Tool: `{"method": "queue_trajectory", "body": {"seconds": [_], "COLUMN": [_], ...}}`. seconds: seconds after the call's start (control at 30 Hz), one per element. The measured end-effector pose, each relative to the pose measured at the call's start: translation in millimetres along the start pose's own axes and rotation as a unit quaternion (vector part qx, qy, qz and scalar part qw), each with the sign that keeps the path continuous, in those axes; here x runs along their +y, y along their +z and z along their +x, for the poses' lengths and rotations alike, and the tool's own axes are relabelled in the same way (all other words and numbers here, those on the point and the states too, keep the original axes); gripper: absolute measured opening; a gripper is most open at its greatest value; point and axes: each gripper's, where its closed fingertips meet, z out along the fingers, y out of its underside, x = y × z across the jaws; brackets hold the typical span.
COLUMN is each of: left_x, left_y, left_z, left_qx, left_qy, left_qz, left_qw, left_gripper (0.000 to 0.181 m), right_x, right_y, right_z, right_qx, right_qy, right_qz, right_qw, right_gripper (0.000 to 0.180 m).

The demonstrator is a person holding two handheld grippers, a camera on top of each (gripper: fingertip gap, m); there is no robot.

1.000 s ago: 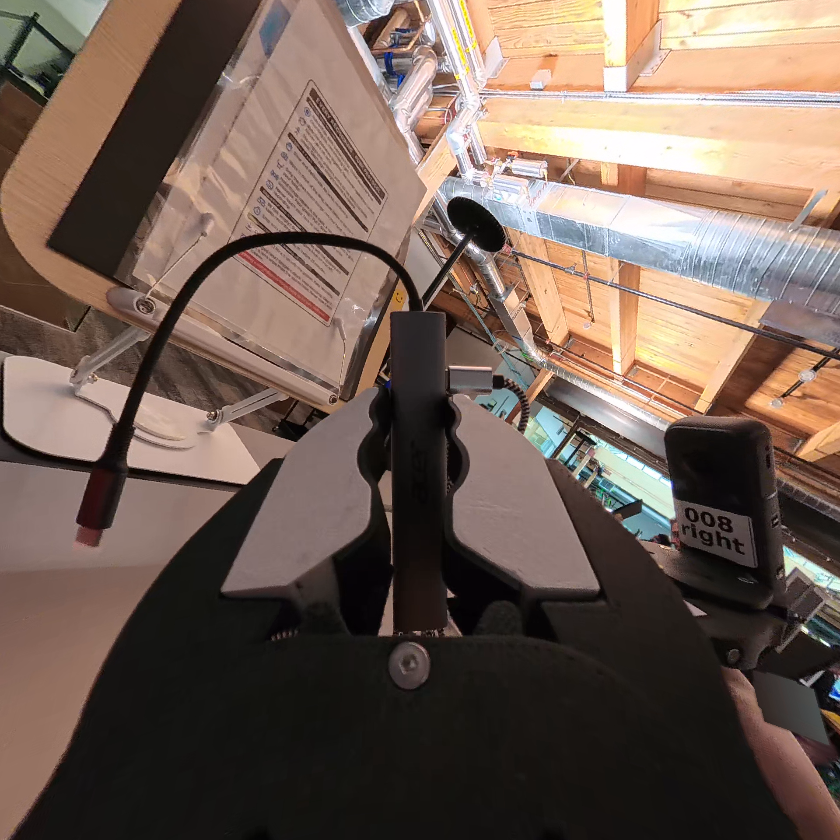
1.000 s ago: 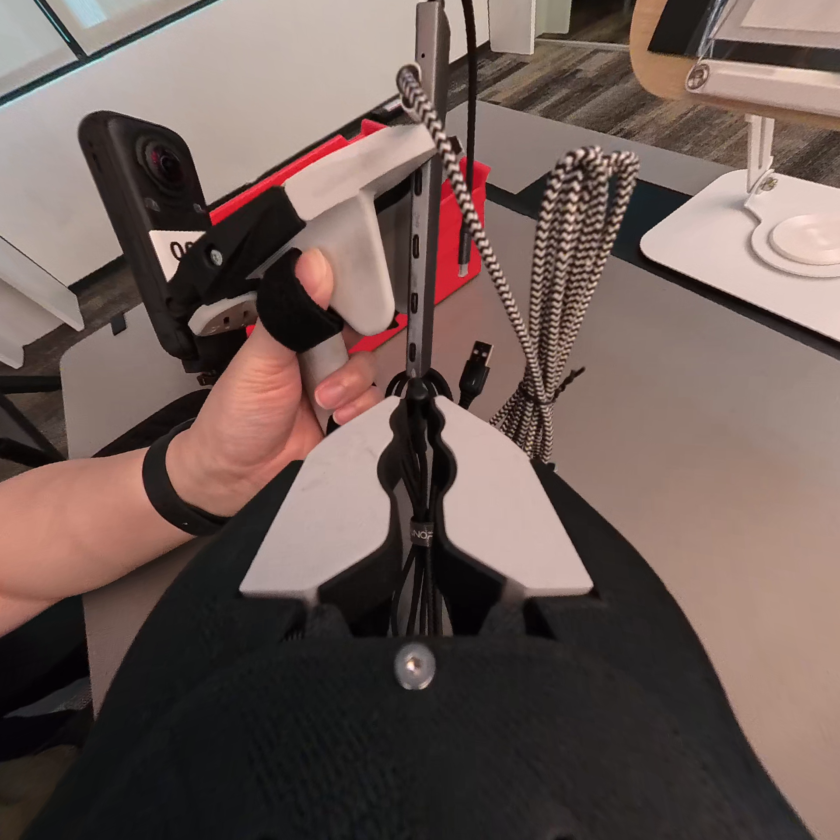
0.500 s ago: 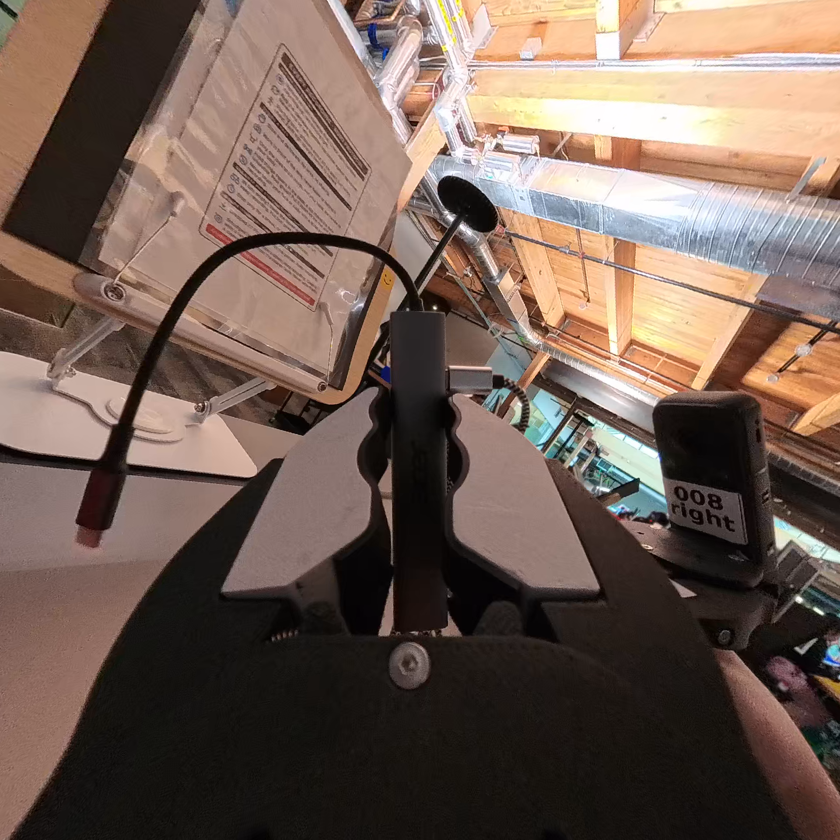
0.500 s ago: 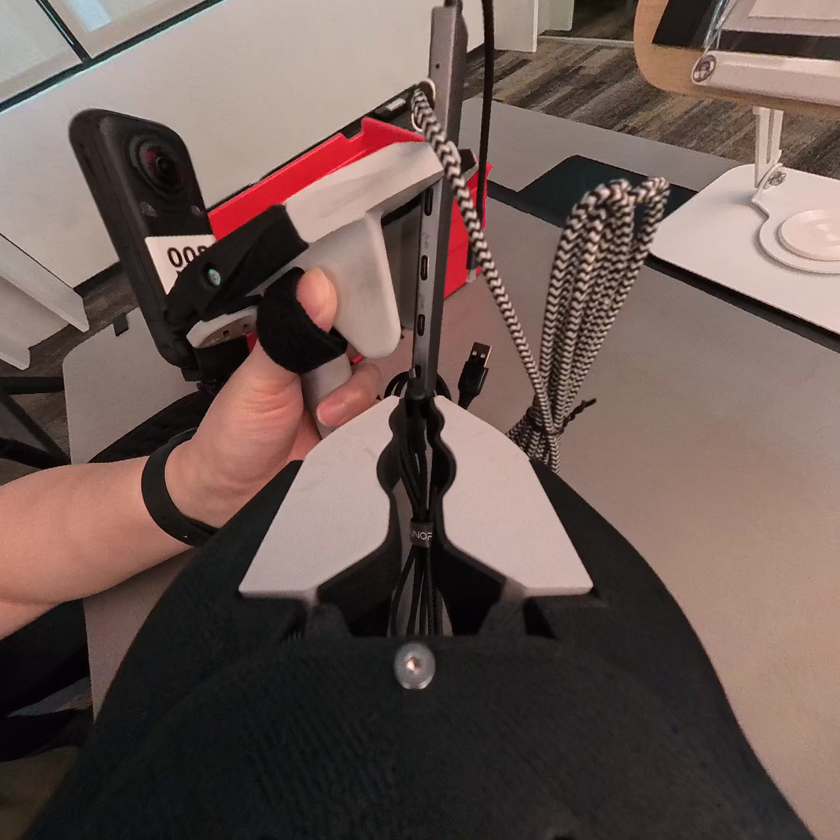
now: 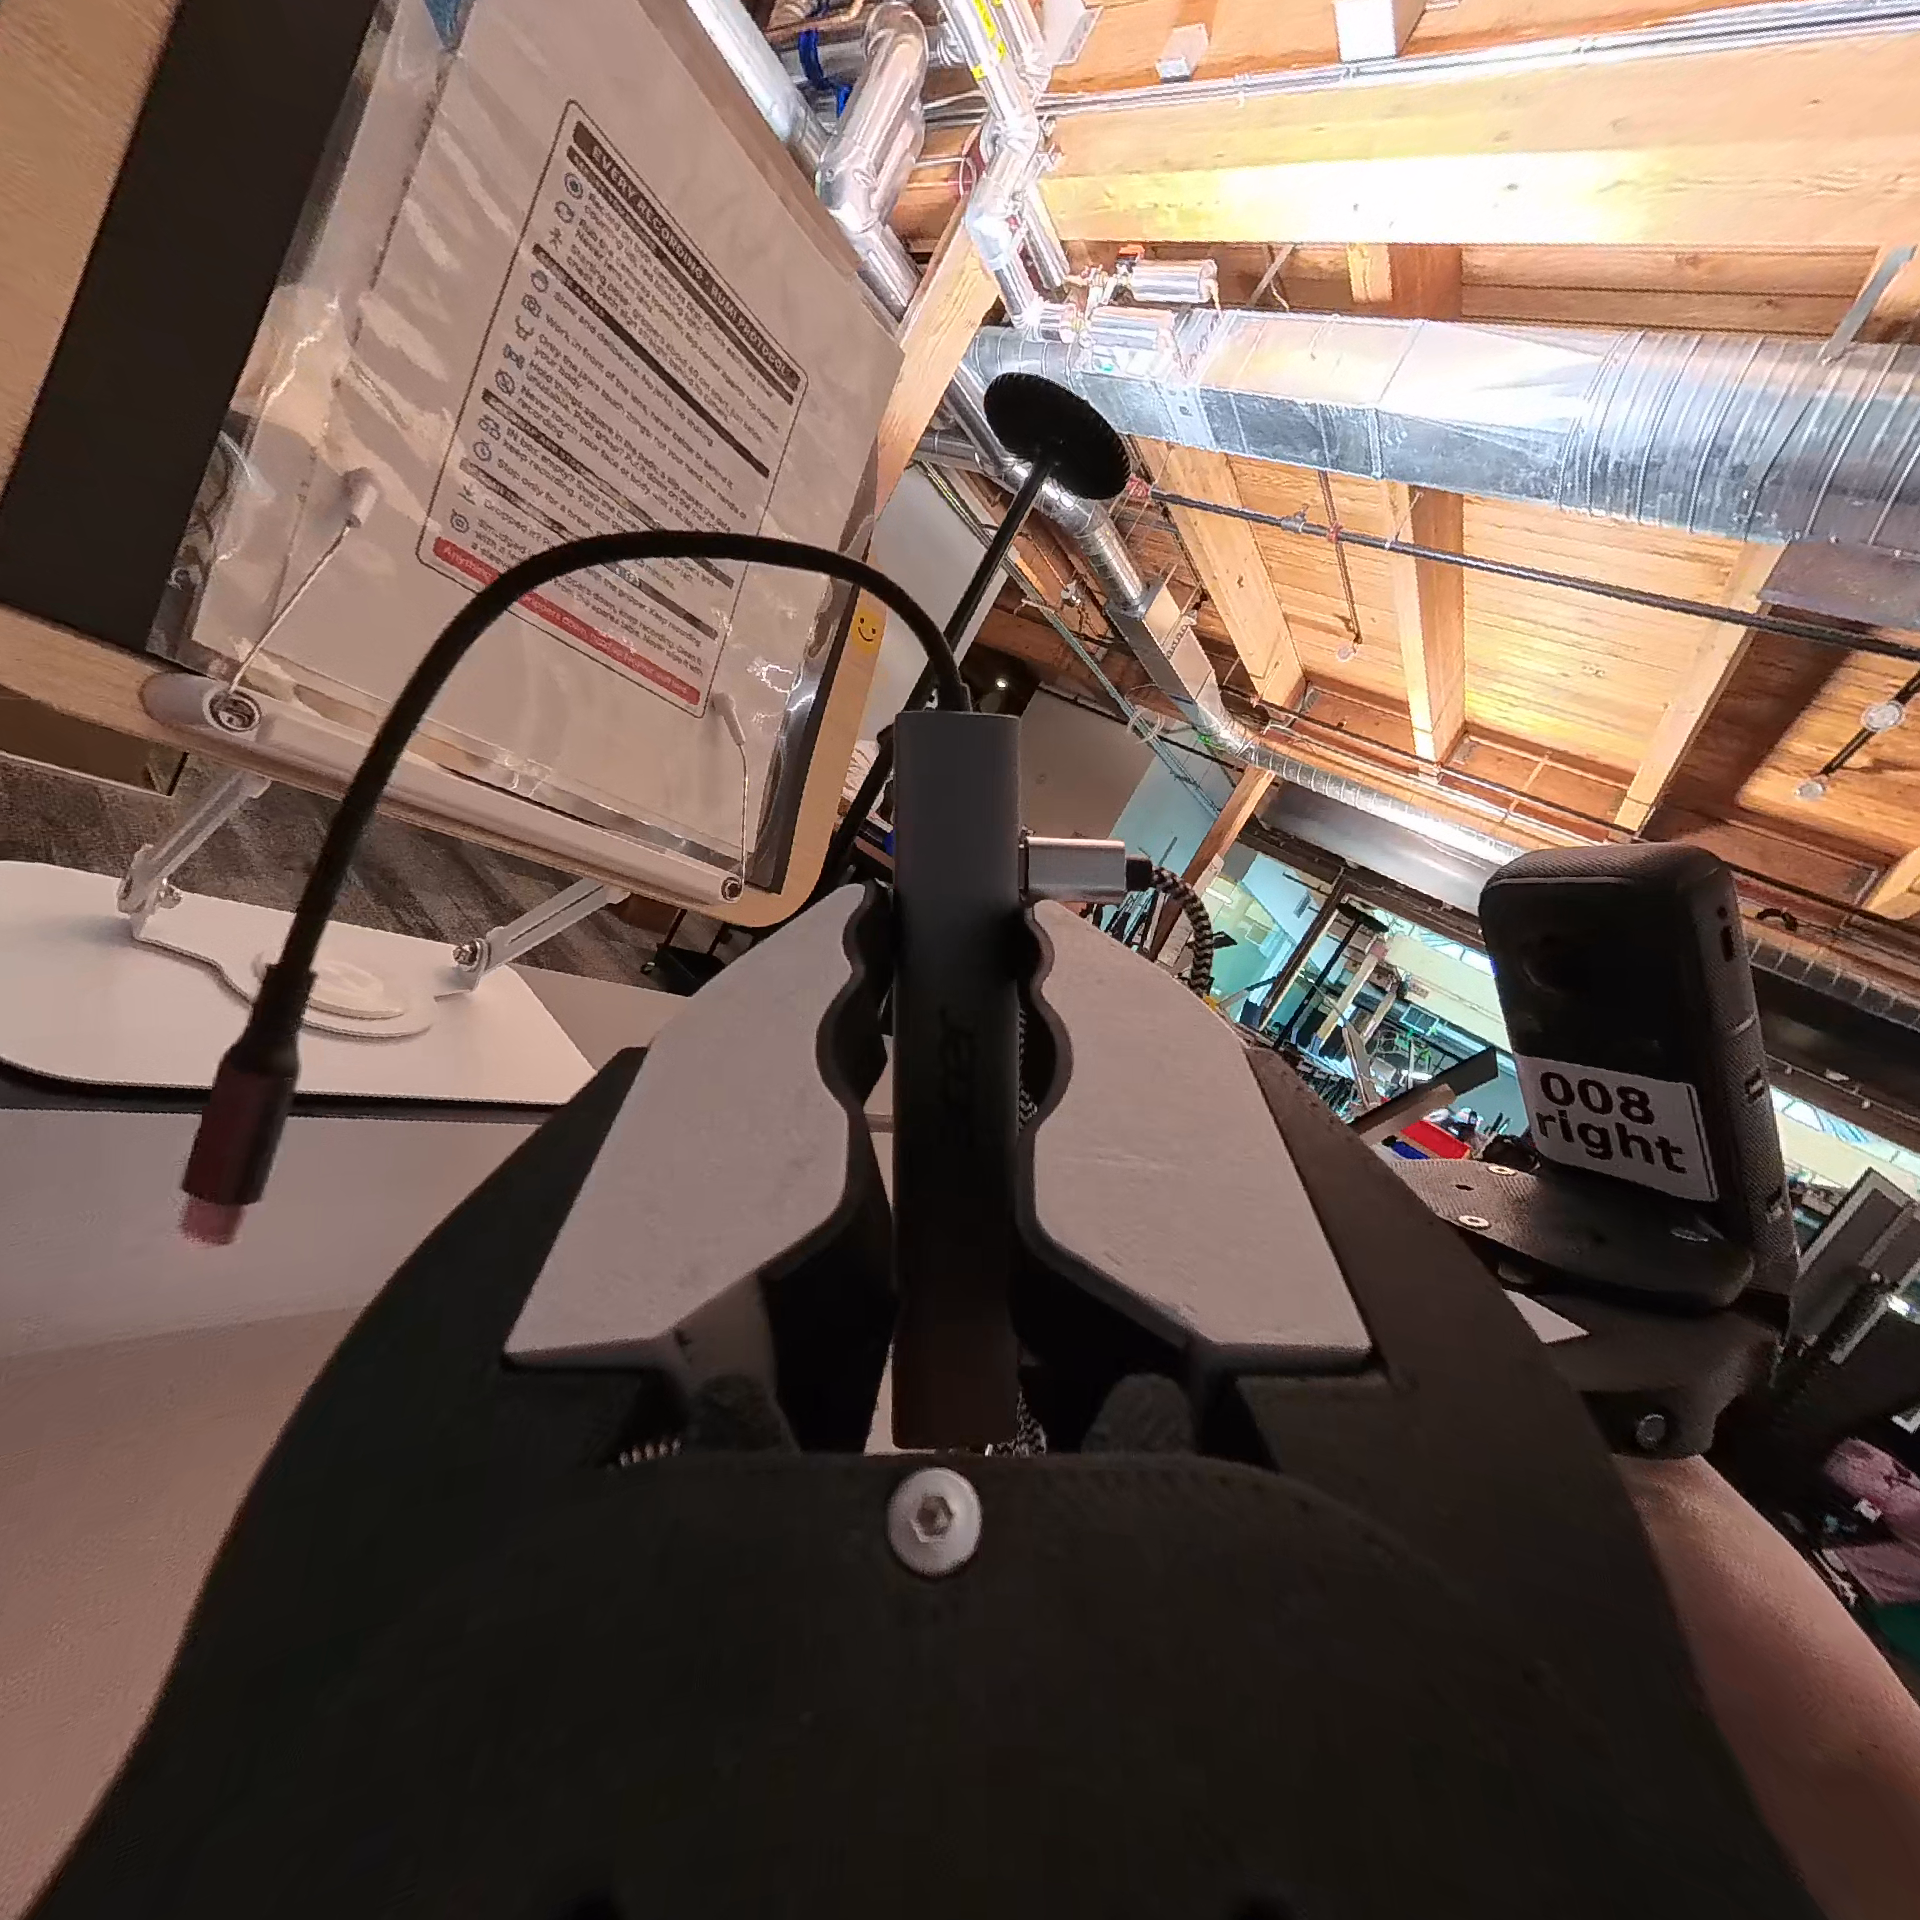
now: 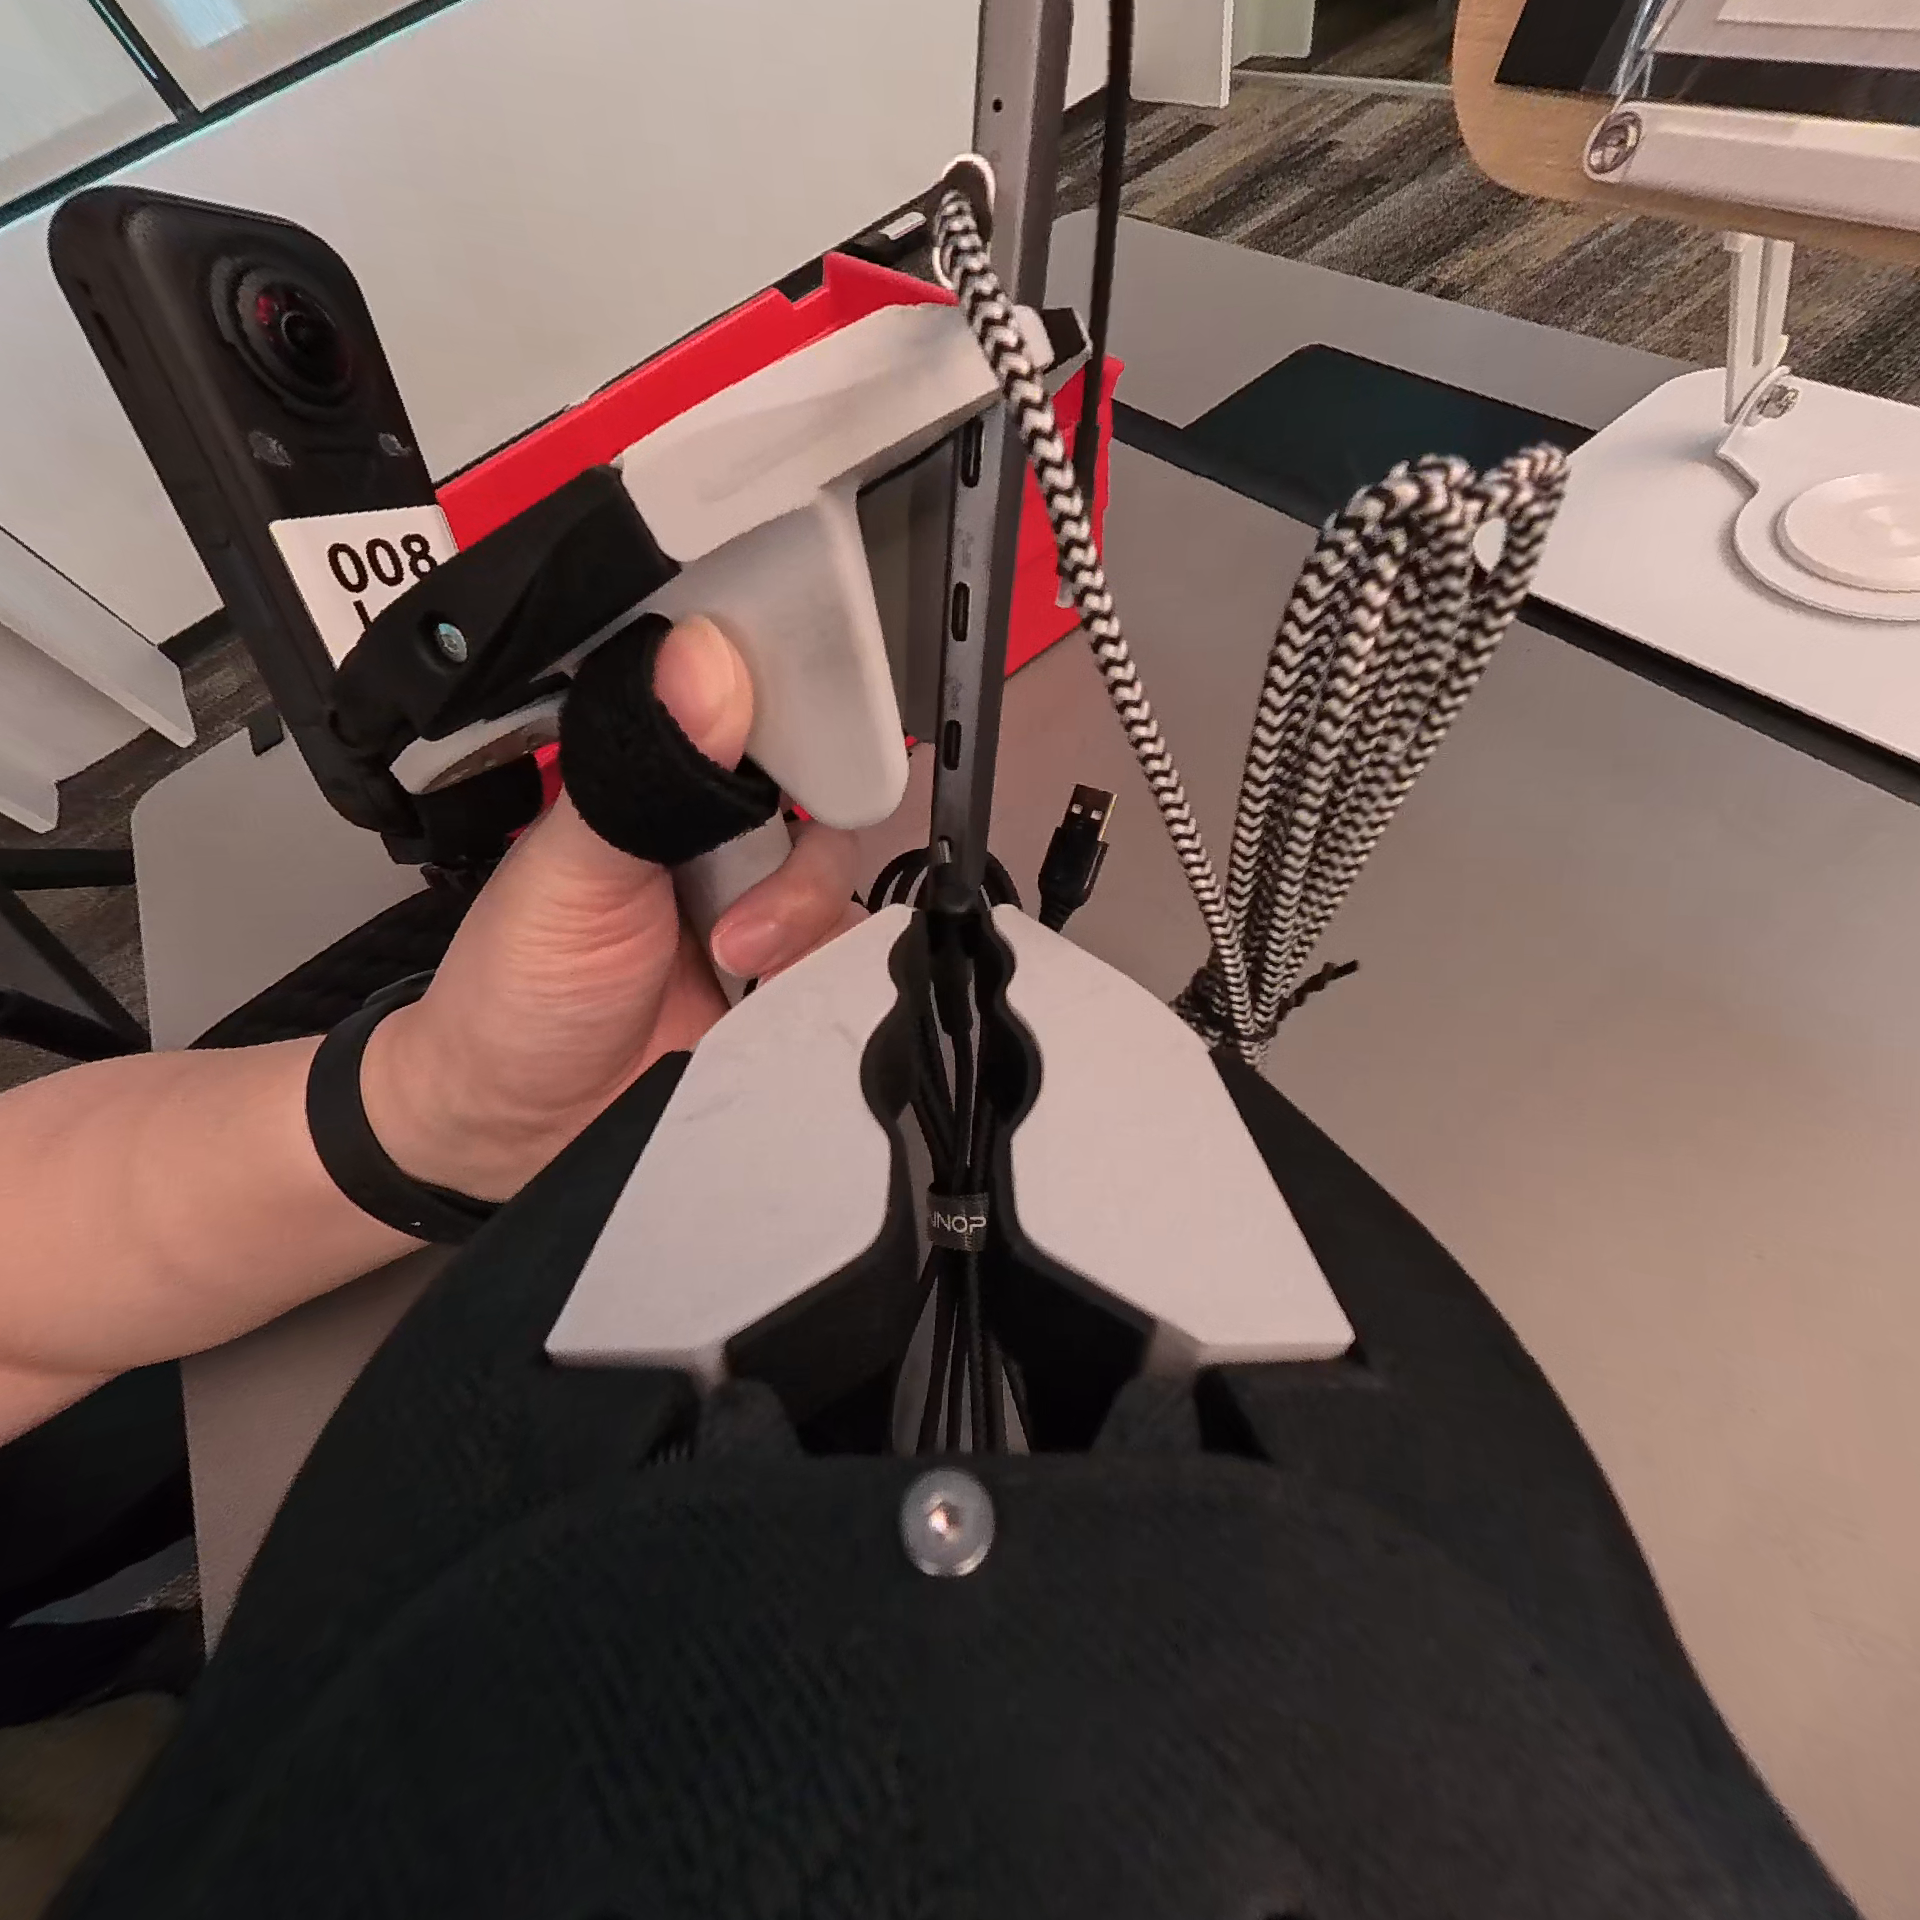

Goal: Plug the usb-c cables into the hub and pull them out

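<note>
My left gripper (image 5: pixel 956 914) is shut on the slim grey hub (image 5: pixel 954 1049), held upright. The hub's own black lead (image 5: pixel 436 665) arcs left to a dark red plug. A silver USB-C plug (image 5: pixel 1075 868) sits in the hub's right side on a black-and-white braided cable (image 6: pixel 1049 468), whose bundle (image 6: pixel 1382 727) hangs to the table. My right gripper (image 6: pixel 954 920) is shut on a black cable (image 6: pixel 956 1143). Its plug tip meets the lower end of the hub (image 6: pixel 977 623); I cannot tell if it is seated. The left gripper (image 6: pixel 831 468) shows there in a hand.
A red bin (image 6: pixel 727 384) stands behind the left gripper. A black USB-A plug (image 6: pixel 1081 842) lies on the grey table (image 6: pixel 1558 1039). A white stand base (image 6: pixel 1714 582) carries a wooden board with a printed sheet (image 5: pixel 582 416) at the back right.
The left gripper and hub have shifted slightly up and right in the right wrist view. The braided bundle has swung right. Both grips are unchanged.
</note>
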Motion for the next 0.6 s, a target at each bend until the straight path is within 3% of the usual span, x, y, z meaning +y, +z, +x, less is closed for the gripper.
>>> {"method": "queue_trajectory", "body": {"seconds": [0.03, 0.4, 0.6], "left_x": [0, 8, 15], "left_y": [0, 2, 2], "left_z": [0, 3, -5], "left_qx": [0.0, -0.017, -0.039], "left_qy": [0.0, 0.052, 0.026], "left_qz": [0.0, -0.016, -0.026], "left_qw": [1.0, 0.998, 0.999], "left_gripper": [0.023, 0.022, 0.022], "right_x": [0, 6, 11], "right_y": [0, 4, 7], "right_z": [0, 6, 7], "right_qx": [0.0, -0.002, -0.006], "right_qy": [0.0, 0.02, 0.028], "right_qz": [0.0, -0.01, -0.028], "right_qw": [1.0, 1.0, 0.999], "right_gripper": [0.007, 0.007, 0.007]}}
